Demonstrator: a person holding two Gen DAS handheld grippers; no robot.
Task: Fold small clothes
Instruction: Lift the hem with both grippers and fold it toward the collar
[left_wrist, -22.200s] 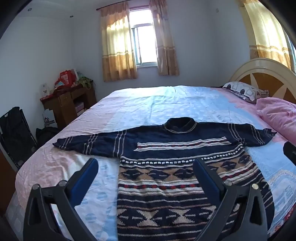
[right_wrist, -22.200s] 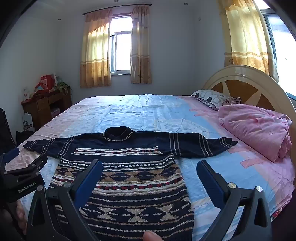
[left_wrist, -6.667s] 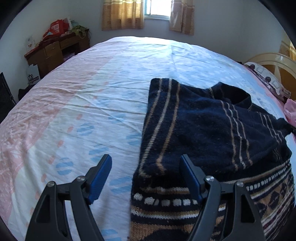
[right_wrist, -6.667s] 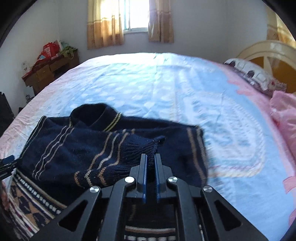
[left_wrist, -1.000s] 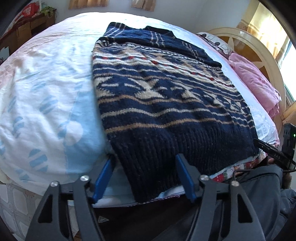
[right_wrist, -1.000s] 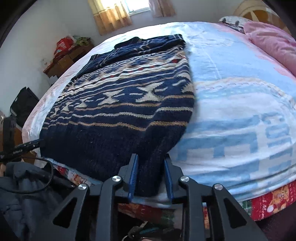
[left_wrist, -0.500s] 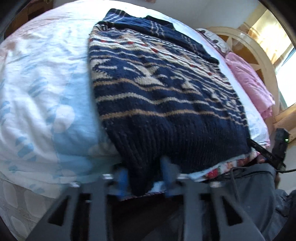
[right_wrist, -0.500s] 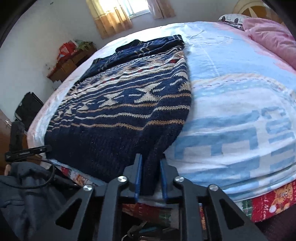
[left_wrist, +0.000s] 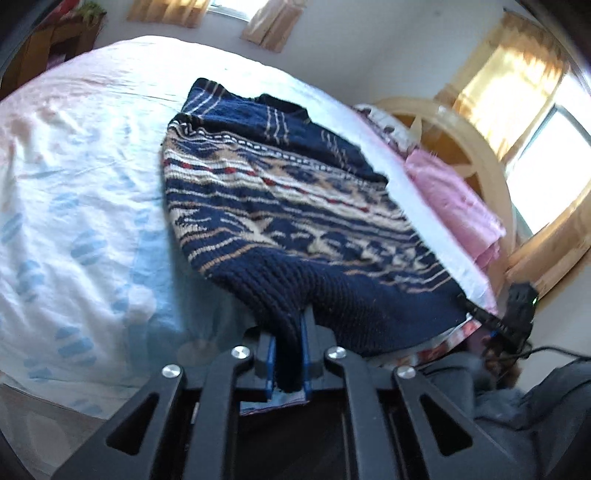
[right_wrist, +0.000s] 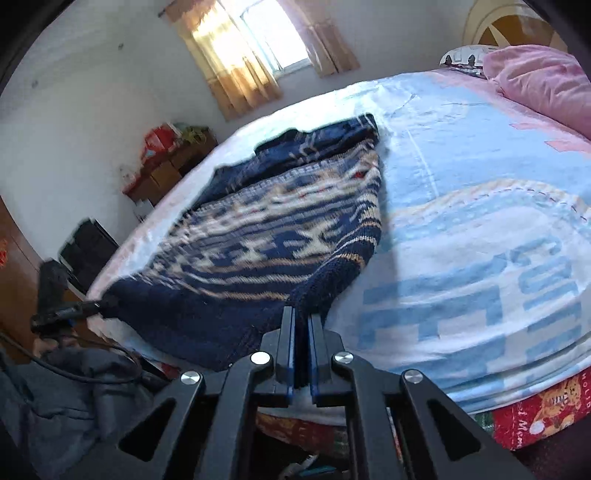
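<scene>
1. the left gripper (left_wrist: 287, 356) is nearly closed, its blue-lined jaws clamped on a fold of the dark ribbed hem of the sweater (left_wrist: 280, 206), at the hem's left corner by the foot of the bed (left_wrist: 74, 177).
2. the right gripper (right_wrist: 302, 354) is pinched down to a thin slit on the hem's other corner; a dark strip of knit runs between its jaws, and the fabric rises from there in a small peak.
3. the sweater, navy with tan, white and red patterned bands, lies lengthwise on the bed with its collar end far from the cameras and its hem at the near edge. the sleeves look folded in over the upper part, though the far end is blurred in the right wrist view.
4. each gripper appears in the other's view only as a dark shape at the hem's far corner: the right one (left_wrist: 517, 314) with a small green light, the left one (right_wrist: 55, 295) with a cable trailing off it. their jaws cannot be made out from there.
5. the tips of both grippers are buried in the knit, so how deep the hem sits in them is hidden.
6. a pink quilt (left_wrist: 454, 199) lies near the wooden headboard (left_wrist: 461, 136), partly cut off. a pillow (right_wrist: 461, 57) shows only as a sliver behind the quilt.
7. a cluttered wooden desk (right_wrist: 166, 166) stands against the wall past the bed, too blurred to tell what is on it. curtains (right_wrist: 229, 62) flank a bright window.
8. below the bed edge, a red printed bed skirt (right_wrist: 546, 406) and dark grey clothing (right_wrist: 74, 387) are only partly visible.
</scene>
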